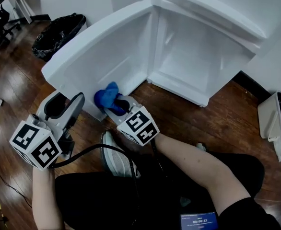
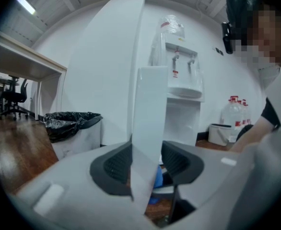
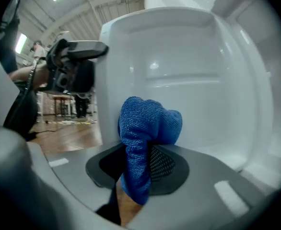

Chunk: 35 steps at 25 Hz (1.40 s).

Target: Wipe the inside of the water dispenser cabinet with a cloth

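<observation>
Right claw (image 1: 117, 107), head view, clamps a bunched blue microfibre cloth (image 1: 106, 96) low by the open white cabinet door (image 1: 107, 51); left claw (image 1: 77, 101) steadies that door. Left gripper view: jaws pinch its near edge. Right gripper view: the cloth faces the door's inside. Wiping looks unstarted; next, reach far into the cabinet.

Can read nothing clearly. Tiny white digits on the small blue screen (image 1: 199, 220), red labels on the water bottles (image 2: 234, 110): too small.

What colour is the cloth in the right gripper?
Blue. The cloth shows best in the right gripper view.
</observation>
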Available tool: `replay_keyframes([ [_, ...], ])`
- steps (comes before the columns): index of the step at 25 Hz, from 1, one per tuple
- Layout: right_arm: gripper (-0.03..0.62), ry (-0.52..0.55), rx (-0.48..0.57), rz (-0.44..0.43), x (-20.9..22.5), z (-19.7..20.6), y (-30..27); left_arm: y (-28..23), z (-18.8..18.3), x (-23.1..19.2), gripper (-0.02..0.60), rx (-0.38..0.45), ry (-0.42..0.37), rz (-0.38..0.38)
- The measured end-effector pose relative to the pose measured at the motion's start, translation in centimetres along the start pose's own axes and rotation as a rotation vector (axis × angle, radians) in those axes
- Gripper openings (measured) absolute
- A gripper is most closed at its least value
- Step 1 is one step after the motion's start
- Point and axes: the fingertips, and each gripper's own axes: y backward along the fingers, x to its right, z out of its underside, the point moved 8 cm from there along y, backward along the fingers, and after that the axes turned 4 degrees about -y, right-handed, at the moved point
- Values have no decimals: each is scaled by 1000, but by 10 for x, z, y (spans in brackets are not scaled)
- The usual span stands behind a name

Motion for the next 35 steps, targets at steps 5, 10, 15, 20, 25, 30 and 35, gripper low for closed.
replay_keyframes([
  [5, 107, 121, -35, -82, -5, 0, -1, 0, 0, 1, 189, -4, 0, 5],
  [10, 106, 306, -128, 155, 36, -4, 9, 0, 0, 1, 189, -7, 1, 6],
  [15, 106, 148, -126, 390, 109, -3, 28, 1, 0, 2, 189, -4, 0, 19],
  [20, 106, 260, -148, 548, 124, -16, 48, 0, 1, 3, 189, -3, -4, 19],
  [25, 107, 209, -131, 699, 120, -15, 66, 0, 2, 3, 189, -10, -9, 17],
  [30, 107, -16, -262, 679, 134, 8, 67, 1, 1, 3, 189, -17, -9, 21],
  [35, 106, -166, -77, 774, 173, -36, 102, 1, 0, 5, 189, -17, -13, 30],
])
